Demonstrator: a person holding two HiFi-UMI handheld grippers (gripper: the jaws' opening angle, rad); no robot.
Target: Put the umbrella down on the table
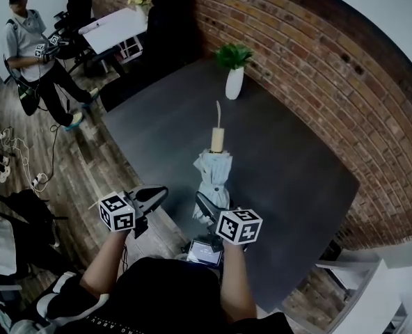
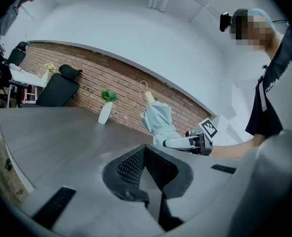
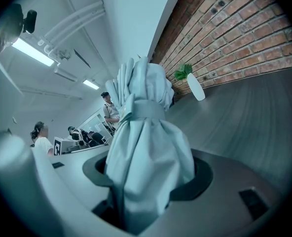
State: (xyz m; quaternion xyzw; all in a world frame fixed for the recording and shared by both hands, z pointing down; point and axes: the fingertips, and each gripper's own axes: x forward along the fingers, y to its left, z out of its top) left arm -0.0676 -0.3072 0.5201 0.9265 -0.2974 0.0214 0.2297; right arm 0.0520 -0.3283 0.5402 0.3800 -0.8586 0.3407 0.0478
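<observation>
Pale blue cloth fills the mouth of my right gripper. Its jaws are clamped on the lower, bunched end of the folded umbrella, and the fabric bulges out on both sides of the pads. From that grip the umbrella rises up and away from the tool, tilted a little. A band is wrapped round its middle. The wooden handle is at the far end, with a thin strap loop above it. The umbrella is up in the jaws, not yet laid down.

Below and ahead of the right gripper lies the dark grey table. The tool hangs over its near part. Further ahead of the jaws, and well apart from them, a white vase with a green plant stands on the table near the brick wall.

My left gripper is just left of the right one, at about the same reach, by the table's near edge. Its jaws are pressed together with nothing between them, as its own view shows. From there the umbrella stands ahead and to the right, above the right gripper.

Far off to the left of both tools a person stands on the wood floor.
</observation>
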